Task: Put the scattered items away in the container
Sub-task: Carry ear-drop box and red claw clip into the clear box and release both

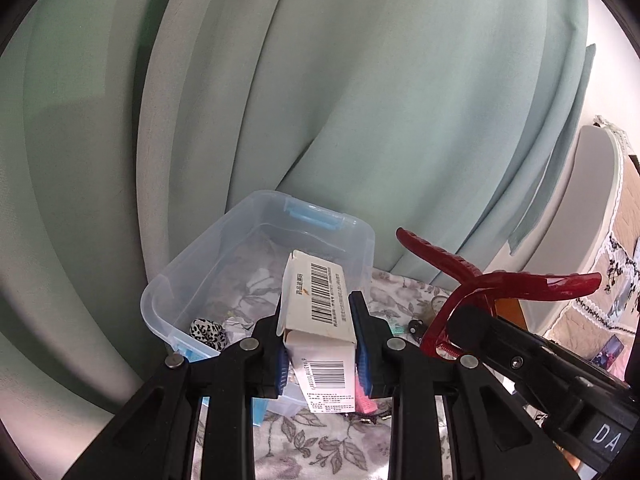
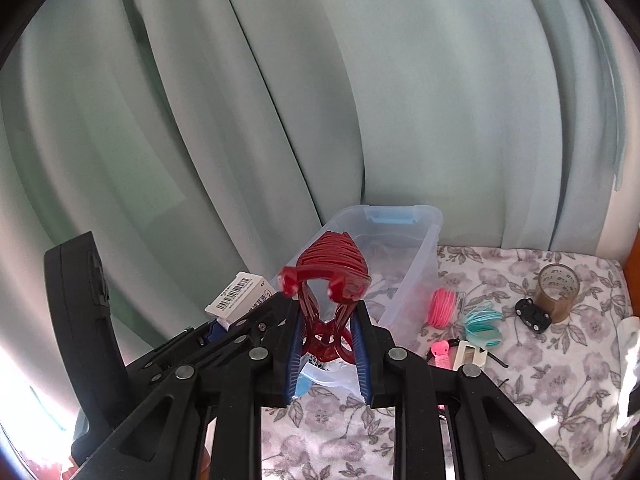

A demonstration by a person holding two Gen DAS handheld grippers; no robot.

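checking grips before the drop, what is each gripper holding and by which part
Left gripper: white barcoded cardboard box, clamped across its long sides near the lower end. Right gripper: translucent red plastic claw hair clip, pinched at its handle loops.

Home, probably bedroom: pale green pleated curtain [image 2: 280, 100] behind, grey floral-print fabric cover [image 2: 540, 360] underfoot, lace-trimmed patchwork cloth [image 1: 624, 264] at blurred edge.

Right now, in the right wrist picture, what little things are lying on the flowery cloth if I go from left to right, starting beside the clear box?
pink cord coil → turquoise hair ties → black toy car → brown tape roll
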